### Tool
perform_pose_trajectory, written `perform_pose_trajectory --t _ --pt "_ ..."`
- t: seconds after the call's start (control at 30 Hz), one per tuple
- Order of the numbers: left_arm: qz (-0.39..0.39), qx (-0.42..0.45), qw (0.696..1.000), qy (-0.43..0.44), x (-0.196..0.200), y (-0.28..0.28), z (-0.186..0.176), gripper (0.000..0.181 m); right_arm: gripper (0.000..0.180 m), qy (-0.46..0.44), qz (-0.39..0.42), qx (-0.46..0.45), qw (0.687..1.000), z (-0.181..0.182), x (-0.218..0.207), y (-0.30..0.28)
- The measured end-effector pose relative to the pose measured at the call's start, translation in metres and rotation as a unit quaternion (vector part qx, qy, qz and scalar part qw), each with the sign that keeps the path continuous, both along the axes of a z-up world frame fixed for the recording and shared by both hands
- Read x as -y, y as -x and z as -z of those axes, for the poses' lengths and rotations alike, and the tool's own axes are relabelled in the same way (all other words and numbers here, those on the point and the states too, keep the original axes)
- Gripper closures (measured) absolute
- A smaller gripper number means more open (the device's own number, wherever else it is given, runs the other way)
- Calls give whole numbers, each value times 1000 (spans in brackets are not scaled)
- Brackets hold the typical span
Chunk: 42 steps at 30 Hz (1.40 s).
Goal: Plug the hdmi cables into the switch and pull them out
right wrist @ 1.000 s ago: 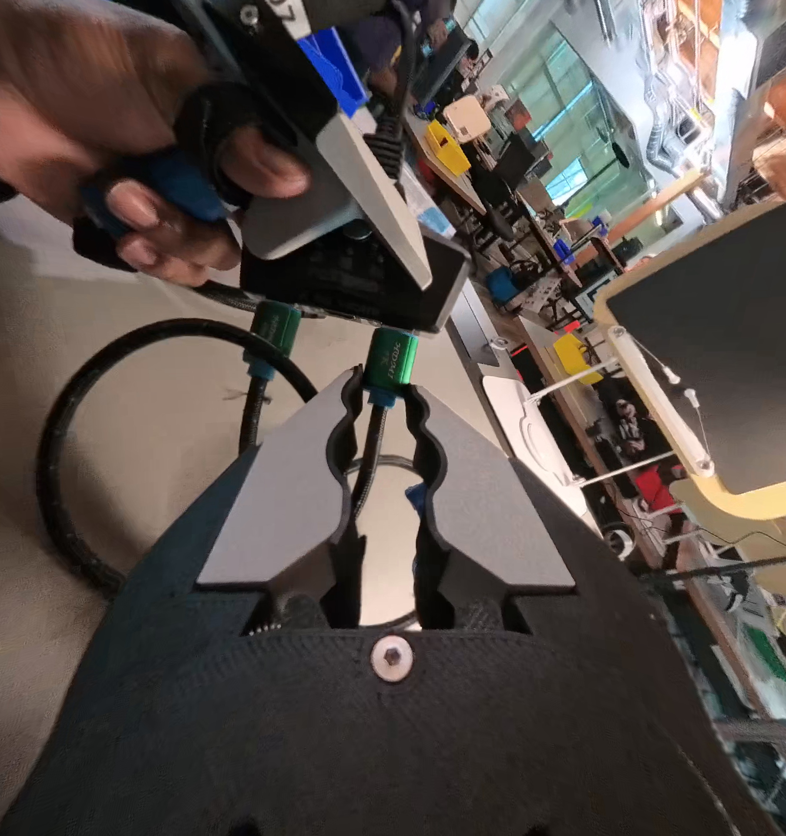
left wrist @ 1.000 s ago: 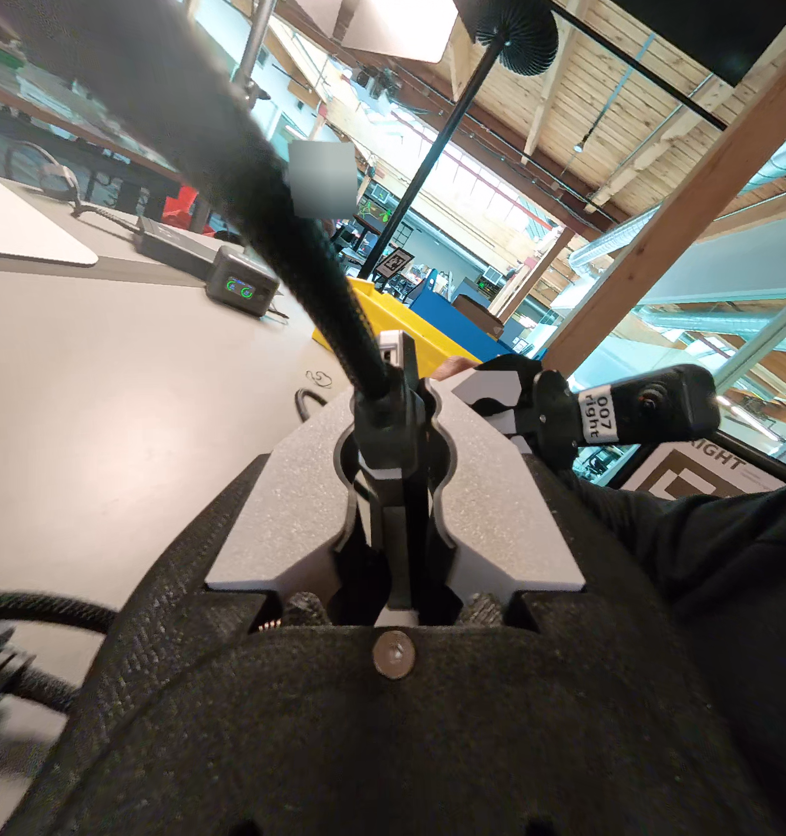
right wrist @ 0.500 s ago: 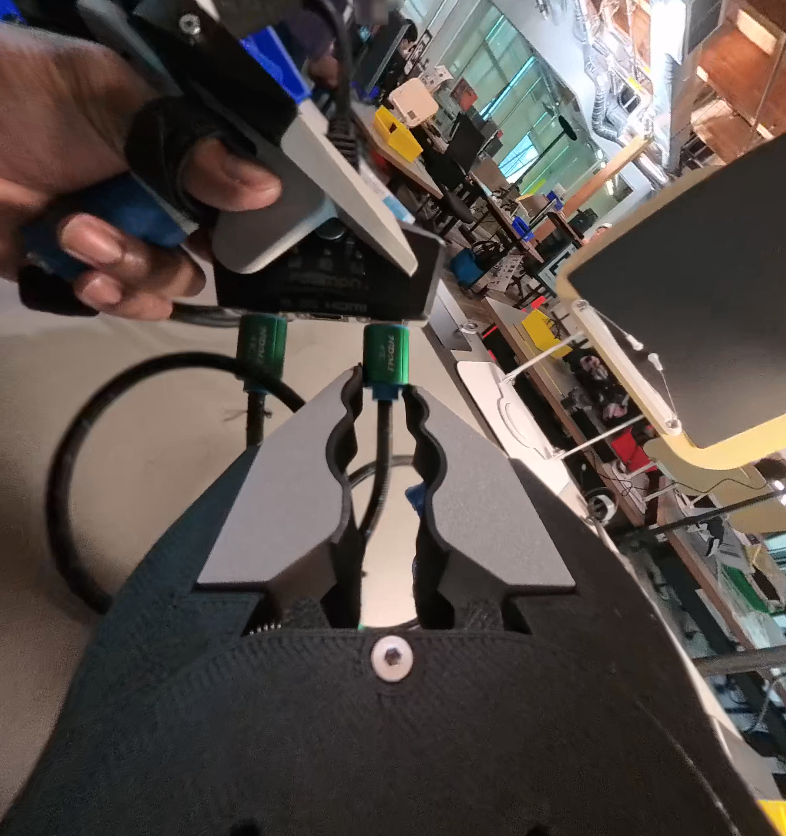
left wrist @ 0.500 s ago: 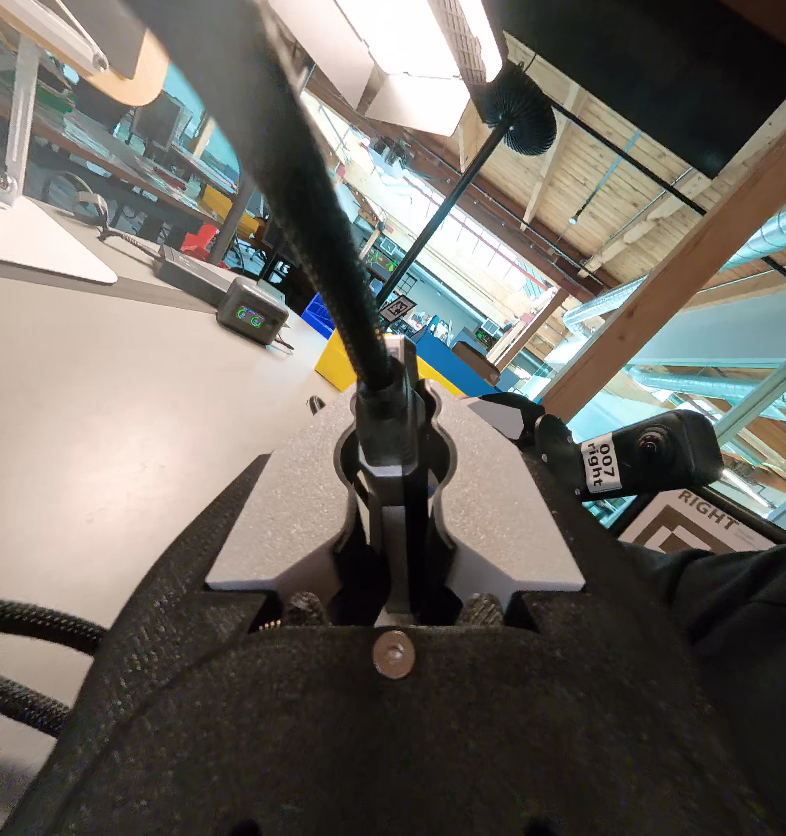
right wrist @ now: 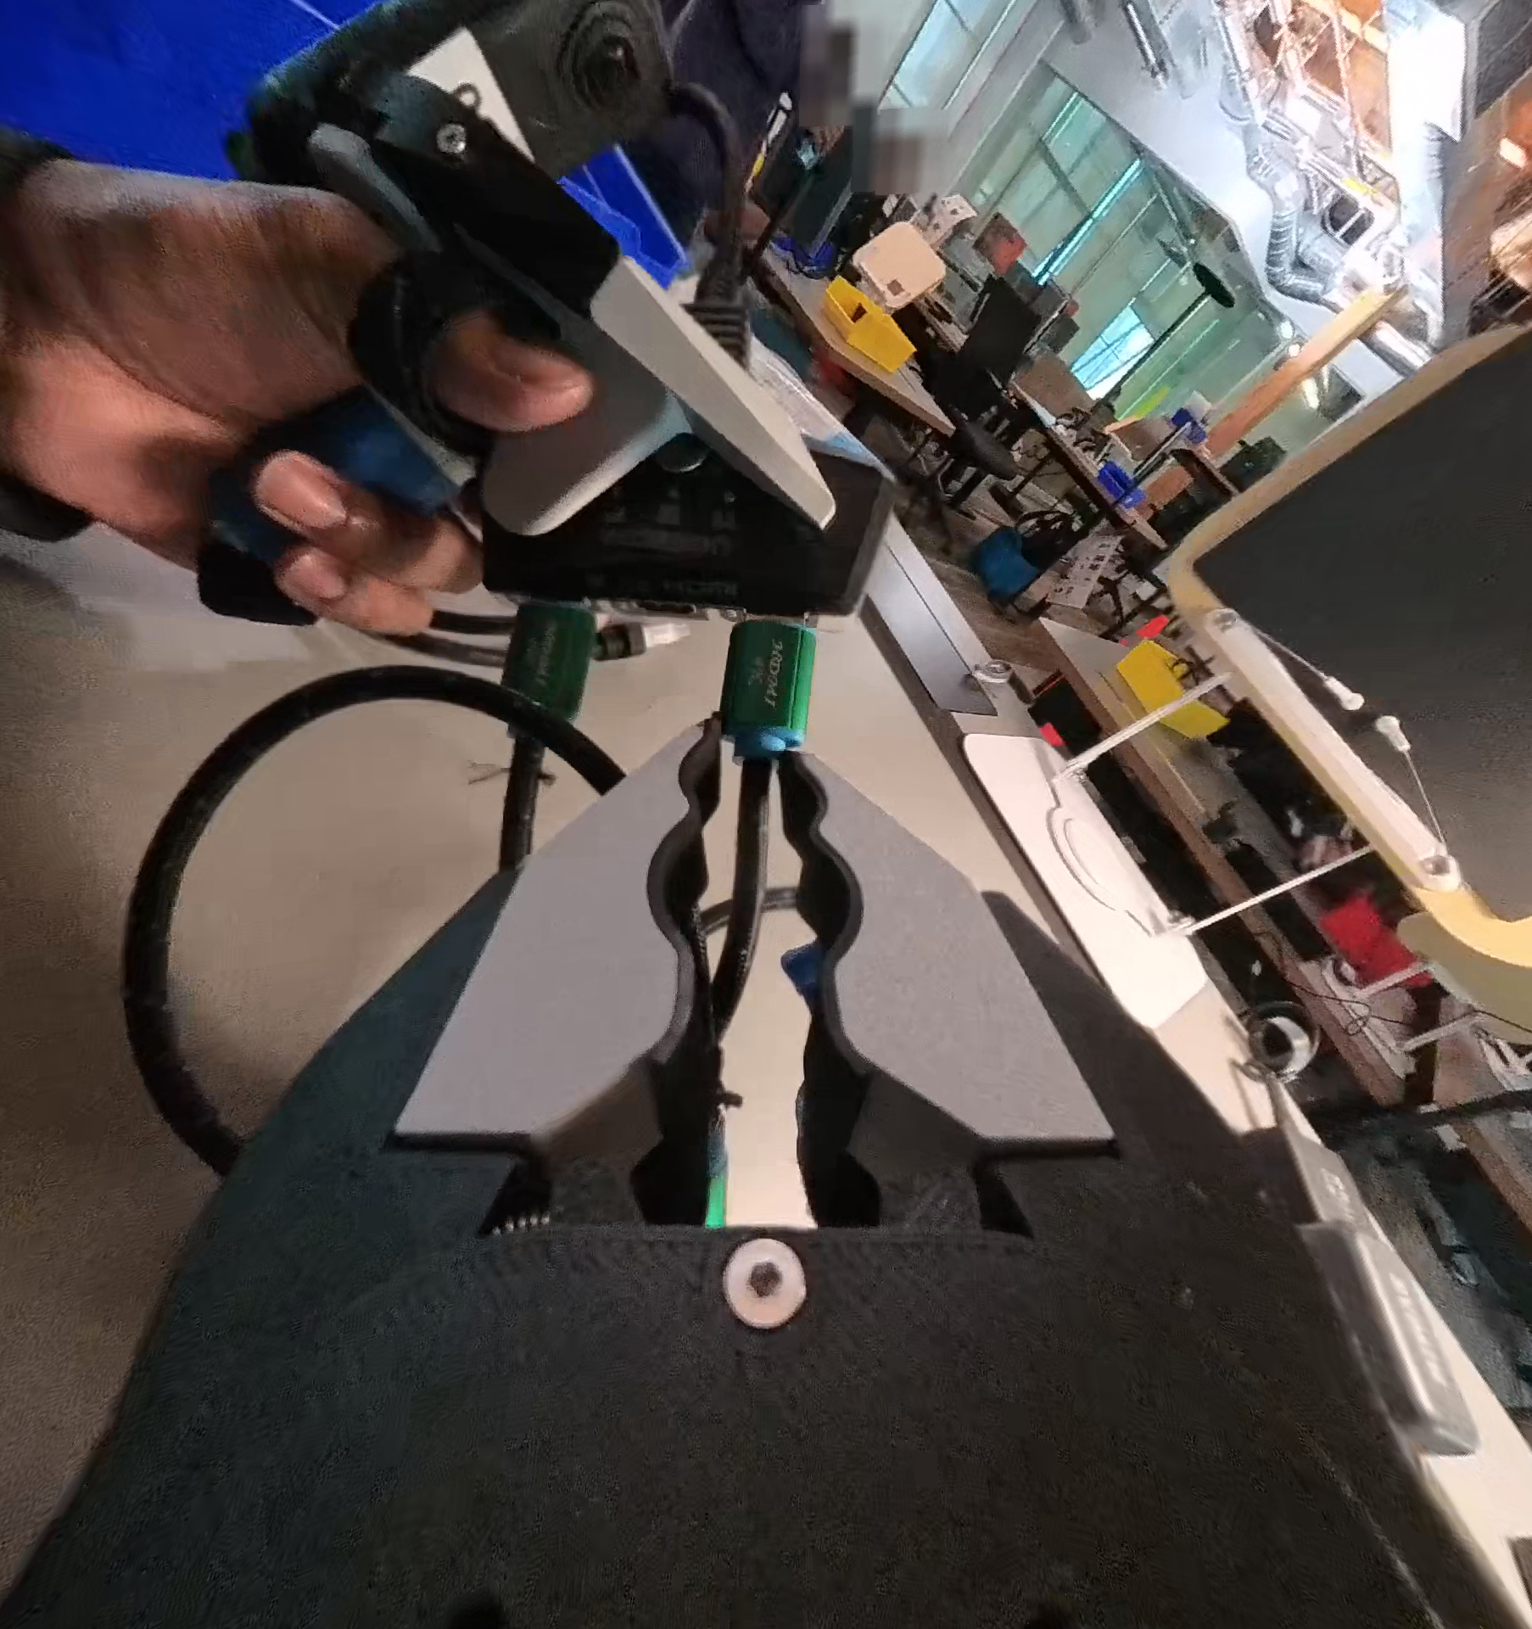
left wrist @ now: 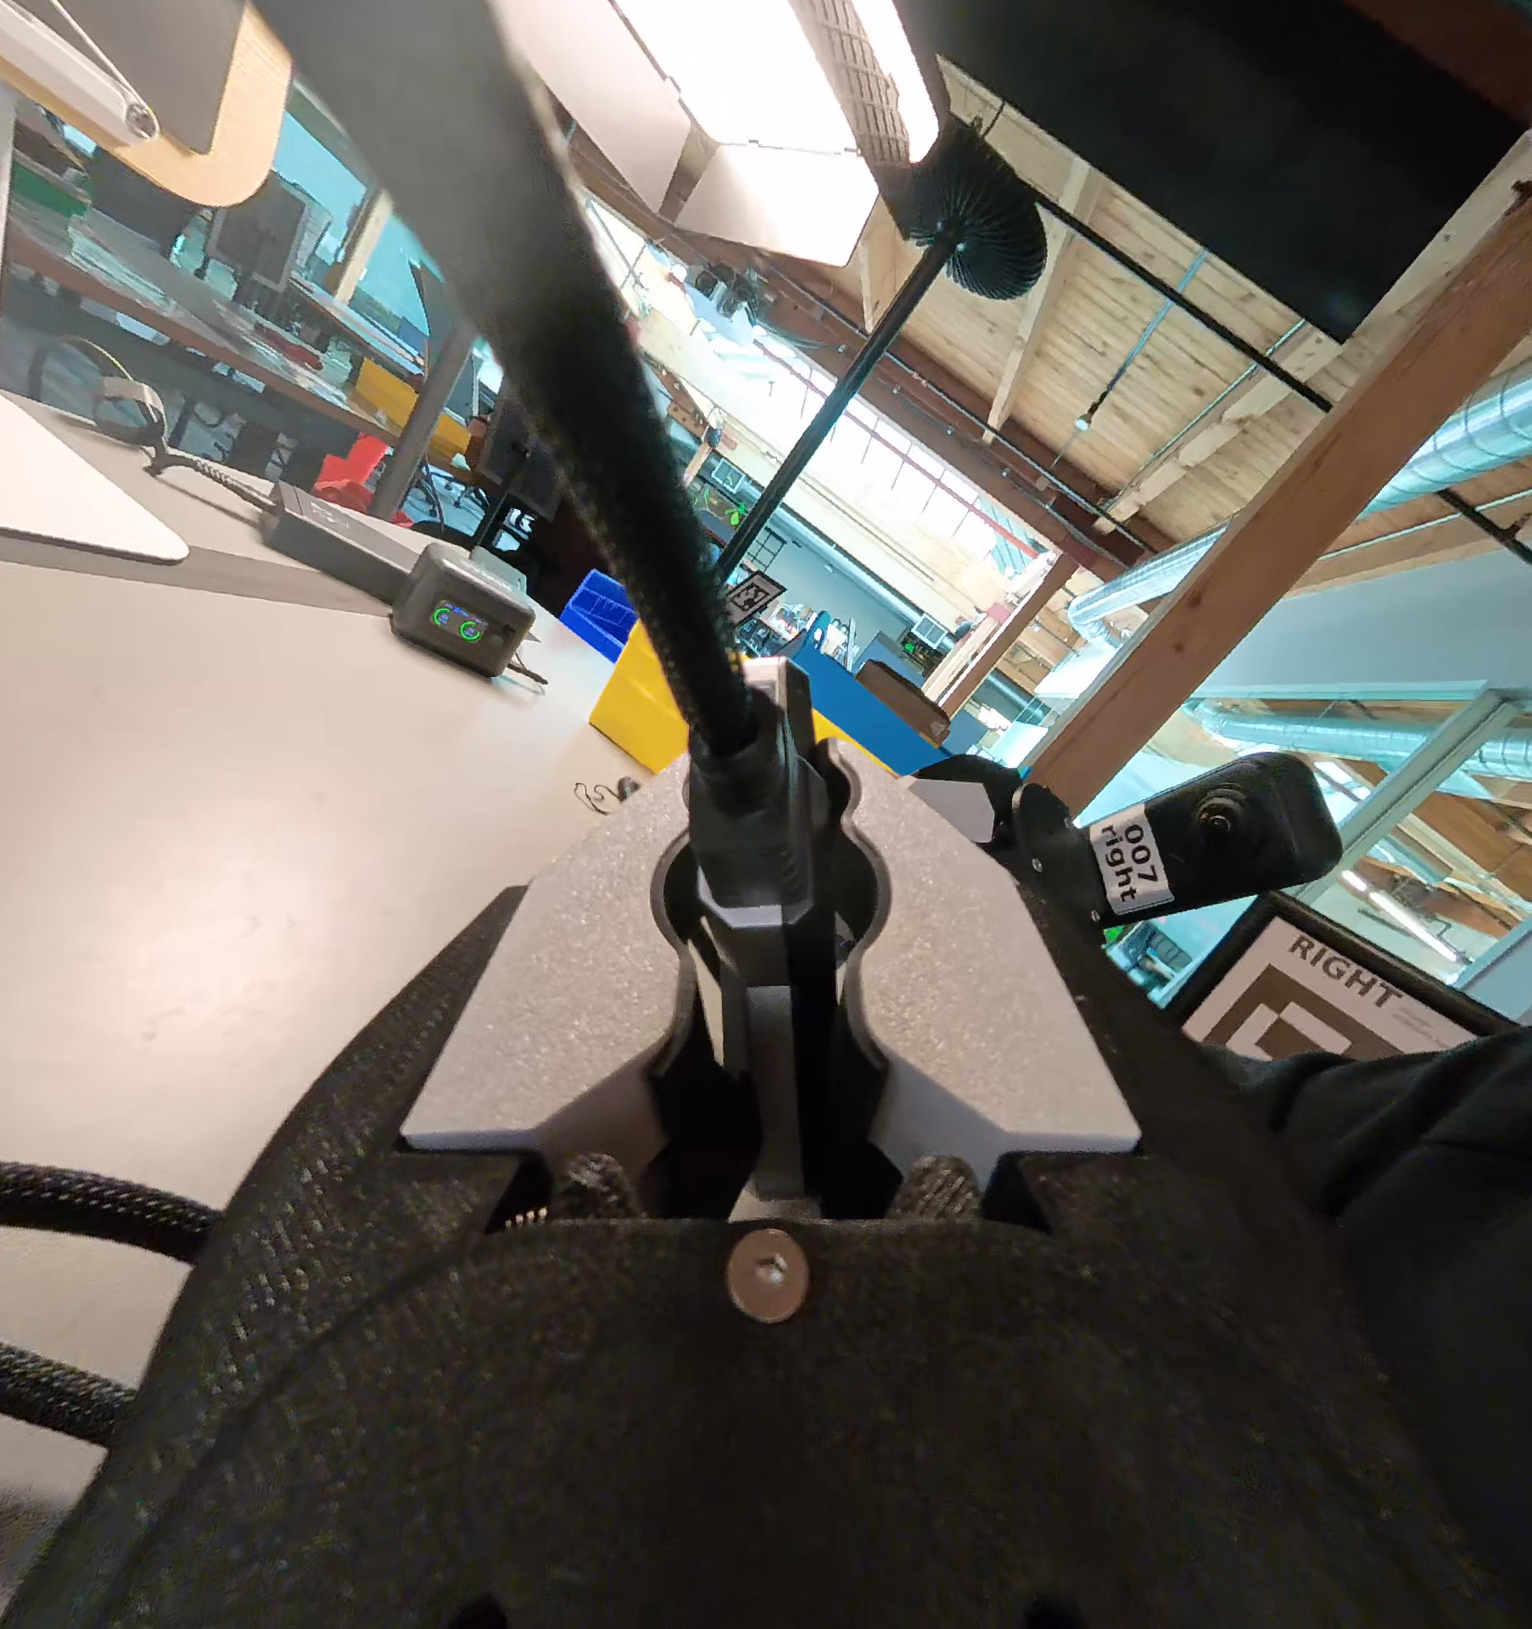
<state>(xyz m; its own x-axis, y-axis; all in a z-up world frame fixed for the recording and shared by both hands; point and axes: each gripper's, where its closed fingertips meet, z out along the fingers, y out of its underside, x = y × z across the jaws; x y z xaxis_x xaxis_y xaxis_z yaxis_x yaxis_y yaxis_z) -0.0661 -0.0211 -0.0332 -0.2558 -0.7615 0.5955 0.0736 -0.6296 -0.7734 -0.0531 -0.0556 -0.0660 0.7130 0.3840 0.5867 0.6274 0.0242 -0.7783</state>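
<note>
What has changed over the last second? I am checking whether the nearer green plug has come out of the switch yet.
Little. The left gripper tilted the switch it clamps, so the background shifted. The right gripper stayed open around the cable just below the nearer green plug, taking hold of nothing. Both green plugs, including the farther one, still meet the switch's underside; whether fully seated I cannot tell.

Both grippers are showing the same build: a textured black printed body, two flat grey fingers with wavy black inner pads, and one silver screw at the centre of the body, just below the finger bases. Beside the left gripper (left wrist: 767,846), a black sleeve (left wrist: 1406,1137) is showing. The right gripper (right wrist: 749,767) is matching it.
</note>
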Motion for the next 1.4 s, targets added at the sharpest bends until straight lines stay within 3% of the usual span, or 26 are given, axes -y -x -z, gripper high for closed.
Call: perform_pose_trajectory --t 0.13,0.17,0.27,0.37,0.5,0.63,0.87,1.4 --pt "-2 2 1000 10 -1 -2 1 161 171 -17 22 5 1000 -8 1 -10" --pt "-10 5 1000 13 -6 1 -1 161 180 -18 33 1 999 -9 1 -13" --pt "-65 18 997 30 -39 22 -3 162 179 -5 26 17 999 5 6 -16" --pt "-77 15 997 25 -49 32 -3 161 179 -27 40 -51 998 -13 4 -33" --pt "-38 10 999 22 -32 20 -1 162 173 21 19 -122 992 -4 0 -35" --pt "-5 0 1000 10 -11 7 3 161 156 71 -24 -107 991 15 2 -13" --pt "5 -5 1000 22 -9 4 7 161 172 54 -8 -57 997 17 -2 -8" --pt "-9 -4 1000 22 -12 3 6 161 172 50 -1 -42 998 13 5 -8"
